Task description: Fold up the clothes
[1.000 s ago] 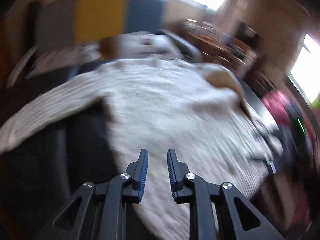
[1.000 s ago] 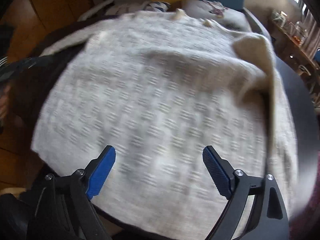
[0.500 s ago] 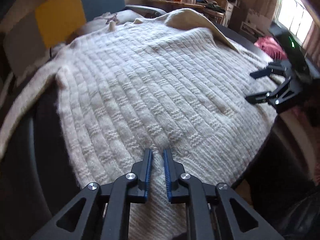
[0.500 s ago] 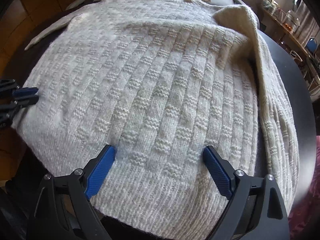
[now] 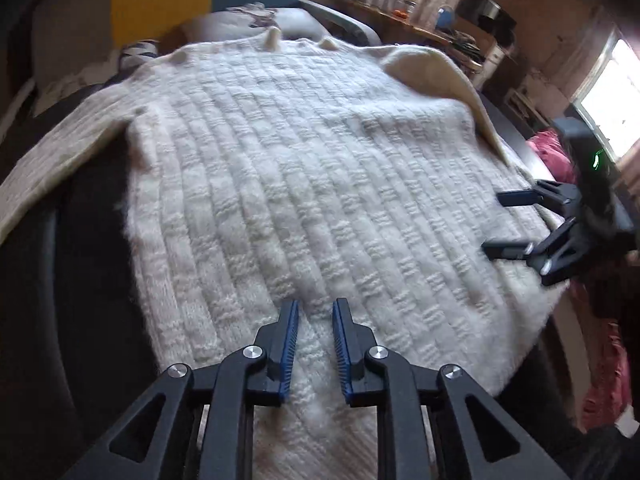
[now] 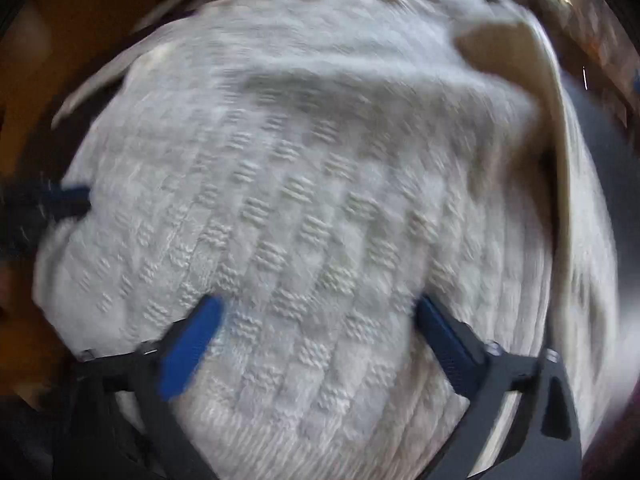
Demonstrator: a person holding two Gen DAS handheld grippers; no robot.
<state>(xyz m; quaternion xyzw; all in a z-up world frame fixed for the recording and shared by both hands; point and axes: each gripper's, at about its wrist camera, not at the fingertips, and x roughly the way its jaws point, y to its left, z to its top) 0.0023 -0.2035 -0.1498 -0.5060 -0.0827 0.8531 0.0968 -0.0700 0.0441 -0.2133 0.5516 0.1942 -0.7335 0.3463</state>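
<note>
Left gripper [image 5: 315, 309] narrow, opening, nothing pinched; right gripper [image 6: 316, 312] spreading wide over sweater [image 5: 304, 184]. Pinch both hem corners evenly before lifting.

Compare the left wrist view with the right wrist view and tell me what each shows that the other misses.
Only the left wrist view shows the shelf of jars, the pink cloth, the bright window, and the right gripper from the side, its jaws opening wide over the sweater's edge.

Only the right wrist view shows the sweater's ribbed hem close up, blurred.

Both show the cream knitted sweater spread flat, its folded-over corner, and the left gripper, jaws narrowly apart and opening, nothing pinched.
</note>
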